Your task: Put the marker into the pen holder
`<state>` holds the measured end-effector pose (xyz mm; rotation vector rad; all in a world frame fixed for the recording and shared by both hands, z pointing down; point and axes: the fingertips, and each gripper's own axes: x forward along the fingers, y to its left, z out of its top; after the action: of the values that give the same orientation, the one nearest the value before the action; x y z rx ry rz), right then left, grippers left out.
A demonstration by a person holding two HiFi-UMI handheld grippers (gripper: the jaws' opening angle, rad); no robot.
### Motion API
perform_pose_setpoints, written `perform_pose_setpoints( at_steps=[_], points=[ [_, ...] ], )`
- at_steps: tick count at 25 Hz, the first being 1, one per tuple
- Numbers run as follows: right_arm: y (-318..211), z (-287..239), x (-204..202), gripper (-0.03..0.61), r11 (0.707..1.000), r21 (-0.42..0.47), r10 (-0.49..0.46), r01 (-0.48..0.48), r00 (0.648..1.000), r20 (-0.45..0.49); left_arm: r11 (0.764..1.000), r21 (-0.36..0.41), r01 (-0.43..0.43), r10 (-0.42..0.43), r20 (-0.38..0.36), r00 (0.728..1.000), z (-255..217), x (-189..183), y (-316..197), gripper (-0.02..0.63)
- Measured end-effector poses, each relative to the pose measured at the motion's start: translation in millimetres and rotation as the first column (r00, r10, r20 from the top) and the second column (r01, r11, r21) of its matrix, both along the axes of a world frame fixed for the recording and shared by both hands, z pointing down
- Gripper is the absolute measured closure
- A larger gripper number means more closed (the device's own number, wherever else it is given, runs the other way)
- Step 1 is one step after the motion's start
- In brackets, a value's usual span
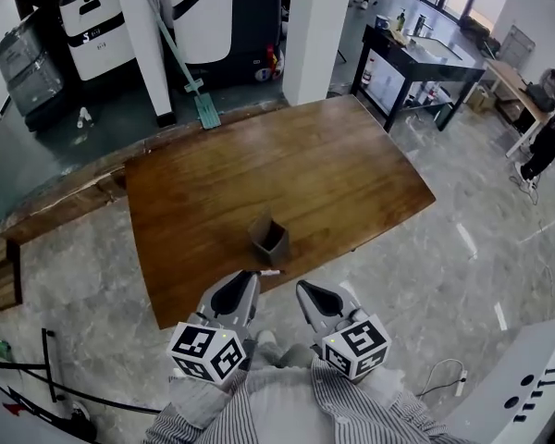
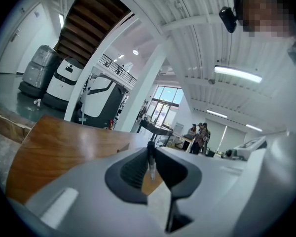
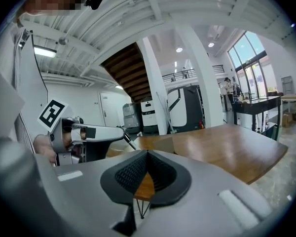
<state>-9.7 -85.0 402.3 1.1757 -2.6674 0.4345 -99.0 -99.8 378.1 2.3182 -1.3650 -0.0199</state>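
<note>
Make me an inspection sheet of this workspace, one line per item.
Surface: wooden table, holding only the pen holder.
Job's things: pen holder upright near the front edge; marker not yet in it.
Clutter: nothing seen on the table.
Grippers: left gripper shut on the marker; right gripper shut, empty.
Cables: white cable on the floor.
Surroundings: mop, black desk, person far right.
</note>
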Motion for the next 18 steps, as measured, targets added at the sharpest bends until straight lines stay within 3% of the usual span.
perform_pose_setpoints(
  at_steps=[18],
  points=[
    [-40,18,4,0.580,0.996,-0.088,-0.033,0.034,0.999,0.011,0.998,-0.038,0.044,-0.042,0.035,0.999,6,-5,-51,0.564]
  ],
)
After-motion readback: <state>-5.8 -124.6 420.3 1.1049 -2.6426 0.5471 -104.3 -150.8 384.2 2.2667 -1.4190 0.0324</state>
